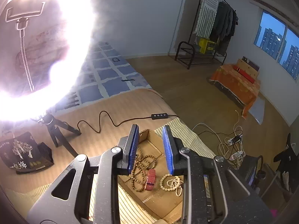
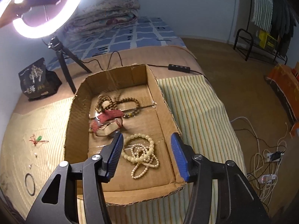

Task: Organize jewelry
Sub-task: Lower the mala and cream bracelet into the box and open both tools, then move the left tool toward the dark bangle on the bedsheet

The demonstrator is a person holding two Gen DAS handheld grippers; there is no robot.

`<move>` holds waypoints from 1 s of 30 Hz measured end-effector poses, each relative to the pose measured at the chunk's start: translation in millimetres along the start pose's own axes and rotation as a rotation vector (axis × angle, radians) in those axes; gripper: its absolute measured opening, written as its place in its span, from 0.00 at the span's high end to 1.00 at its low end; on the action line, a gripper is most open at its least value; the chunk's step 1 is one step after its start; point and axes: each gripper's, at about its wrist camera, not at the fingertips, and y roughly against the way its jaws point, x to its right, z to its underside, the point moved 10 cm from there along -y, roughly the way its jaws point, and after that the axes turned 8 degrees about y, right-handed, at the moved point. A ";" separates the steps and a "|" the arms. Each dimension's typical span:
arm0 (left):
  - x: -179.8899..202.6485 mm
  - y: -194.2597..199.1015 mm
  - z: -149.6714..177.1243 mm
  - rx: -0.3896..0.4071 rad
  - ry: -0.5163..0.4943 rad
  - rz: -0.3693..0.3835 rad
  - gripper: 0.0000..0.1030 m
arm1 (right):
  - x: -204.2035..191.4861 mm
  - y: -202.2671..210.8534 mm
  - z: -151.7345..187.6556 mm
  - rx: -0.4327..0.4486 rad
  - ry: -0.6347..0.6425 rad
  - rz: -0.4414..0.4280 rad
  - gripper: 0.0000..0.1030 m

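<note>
Now, through the left wrist, my left gripper (image 1: 151, 147) hangs empty, jaws apart, over the cardboard box (image 1: 158, 203) holding wooden beads (image 1: 142, 169).

Through the right wrist, my right gripper (image 2: 147, 155) hovers empty, spread above the pearl strands (image 2: 142, 154). Loose pieces, like the red string charm (image 2: 37, 140), look next; I'd swing left.

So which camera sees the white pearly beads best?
The right wrist view: the pearl beads lie in full sight between the open fingers, inside the cardboard box. The left wrist view shows them smaller, partly behind its gripper.
</note>
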 end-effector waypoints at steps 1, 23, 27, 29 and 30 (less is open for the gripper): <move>-1.0 1.7 1.1 0.002 0.000 -0.003 0.75 | -1.2 2.8 -1.2 0.005 0.002 0.002 0.45; -67.2 116.3 50.1 0.063 0.038 -0.083 0.66 | -34.2 64.9 -6.3 0.071 0.042 0.005 0.37; -89.4 137.5 68.4 0.065 0.042 -0.117 0.66 | -51.6 72.0 -3.3 0.078 0.073 -0.009 0.36; -103.2 147.7 81.7 0.061 0.046 -0.138 0.66 | -64.7 74.7 -1.7 0.079 0.103 -0.021 0.36; -111.6 151.6 89.6 0.056 0.052 -0.150 0.66 | -69.2 75.5 -0.9 0.080 0.113 -0.024 0.35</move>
